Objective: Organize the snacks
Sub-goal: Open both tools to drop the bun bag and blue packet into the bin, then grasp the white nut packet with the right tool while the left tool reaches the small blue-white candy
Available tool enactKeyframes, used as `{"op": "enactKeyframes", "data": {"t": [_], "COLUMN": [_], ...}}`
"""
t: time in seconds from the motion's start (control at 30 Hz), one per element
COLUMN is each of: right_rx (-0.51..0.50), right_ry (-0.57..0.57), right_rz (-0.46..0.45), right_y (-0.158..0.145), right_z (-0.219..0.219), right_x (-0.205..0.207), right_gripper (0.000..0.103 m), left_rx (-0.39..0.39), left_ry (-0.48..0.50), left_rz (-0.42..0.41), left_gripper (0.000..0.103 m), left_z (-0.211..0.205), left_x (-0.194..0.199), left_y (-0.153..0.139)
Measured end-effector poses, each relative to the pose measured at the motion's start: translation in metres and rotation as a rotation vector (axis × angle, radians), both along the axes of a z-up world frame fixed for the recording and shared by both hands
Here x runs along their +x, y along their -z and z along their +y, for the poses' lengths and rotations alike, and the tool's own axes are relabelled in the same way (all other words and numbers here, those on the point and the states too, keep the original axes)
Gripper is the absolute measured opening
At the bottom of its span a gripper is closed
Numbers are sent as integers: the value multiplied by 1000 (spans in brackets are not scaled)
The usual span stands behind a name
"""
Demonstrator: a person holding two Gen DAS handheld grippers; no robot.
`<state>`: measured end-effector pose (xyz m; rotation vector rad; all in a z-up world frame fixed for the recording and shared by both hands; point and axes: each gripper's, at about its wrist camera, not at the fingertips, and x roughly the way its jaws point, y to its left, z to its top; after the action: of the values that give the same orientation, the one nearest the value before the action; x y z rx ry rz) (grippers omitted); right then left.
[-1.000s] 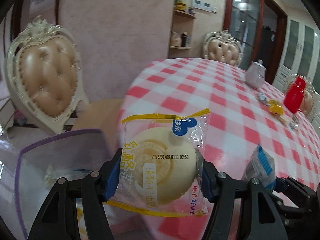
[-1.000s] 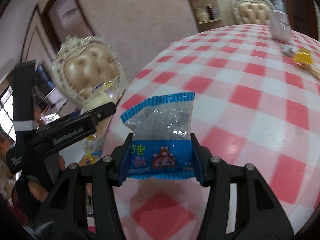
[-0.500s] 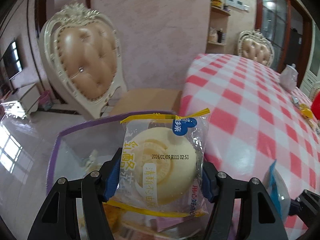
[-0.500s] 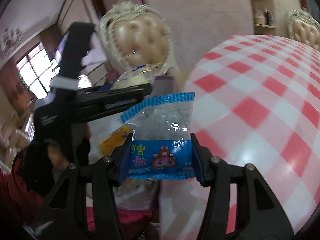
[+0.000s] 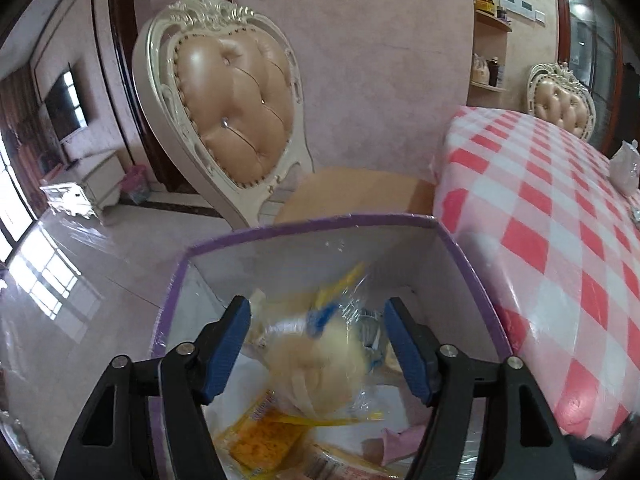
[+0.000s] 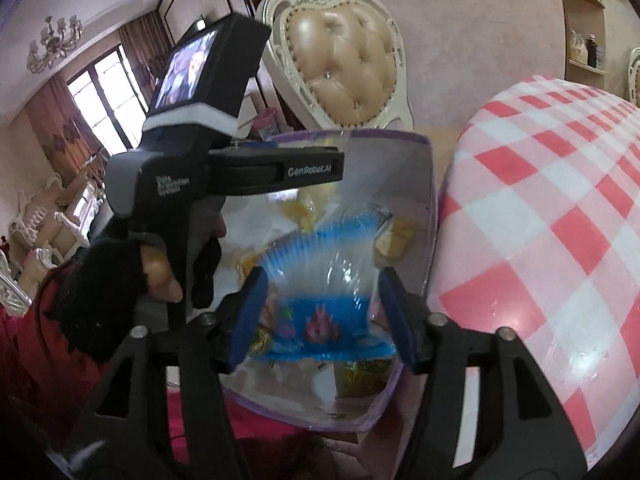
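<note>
Both grippers hang over a clear bin point(image 5: 460, 264) with a purple rim, which stands just off the edge of the table point(image 5: 560, 216) in its red-and-white checked cloth. The bin's far side faces a tufted chair point(image 5: 236, 104).

The left gripper point(image 5: 318, 344) has just been opening: its blue pads stand apart from the bun pack point(image 5: 320, 360), which shows blurred between them, inside the bin's walls and clear of both pads. Below it in the bin lie an orange packet point(image 5: 260, 436) toward the near left, a pink wrapper point(image 5: 396, 440) toward the near right, and more clear-wrapped snacks that are too smeared to tell apart.

The right gripper point(image 6: 320, 316) has also just been opening. The blue packet point(image 6: 324, 288), clear on top with a blue band and a pink figure below, is blurred between its spread fingers; whether the pads still touch it cannot be told, though a gap shows on each side. Under and behind it in the bin are yellow-wrapped snacks point(image 6: 360, 372) near the front wall and more yellow ones point(image 6: 396, 232) toward the far right corner.

In the right wrist view the left gripper's body reaches over the bin's far left rim, held by a hand point(image 6: 160, 276) in a black fingerless glove with a red sleeve point(image 6: 32, 344).
</note>
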<state>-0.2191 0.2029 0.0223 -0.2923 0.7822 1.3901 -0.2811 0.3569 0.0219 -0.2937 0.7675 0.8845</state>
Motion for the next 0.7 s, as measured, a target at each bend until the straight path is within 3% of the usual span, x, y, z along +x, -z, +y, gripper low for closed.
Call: {"op": "enactKeyframes", "data": {"t": [0.17,0.33,0.47,0.63,0.7], "right_rx": [45,52,57,61,46], "right_ry": [77,188,348,650,769], "right_rz": [55,-9,-19,37,6], "right_y": [-6,-16,-21,-20,-20], "right_z": [-20,-57,-117,-217,-256], "right_x": [26,57,103,177,196], "right_gripper": [70,72,77,77,80], "left_rx": [16,12,-29,-148,-174], "left_ry": [30,113,316,627,741], "left_rz": [1,-8,-61,-96,-103], "left_gripper": [77,77,83,84,84], "left_z": [-11,-37,-92,-192,-238], "left_x": [13,47,101,197,239], "left_y": [-7,-16,-31,-38,-39]}}
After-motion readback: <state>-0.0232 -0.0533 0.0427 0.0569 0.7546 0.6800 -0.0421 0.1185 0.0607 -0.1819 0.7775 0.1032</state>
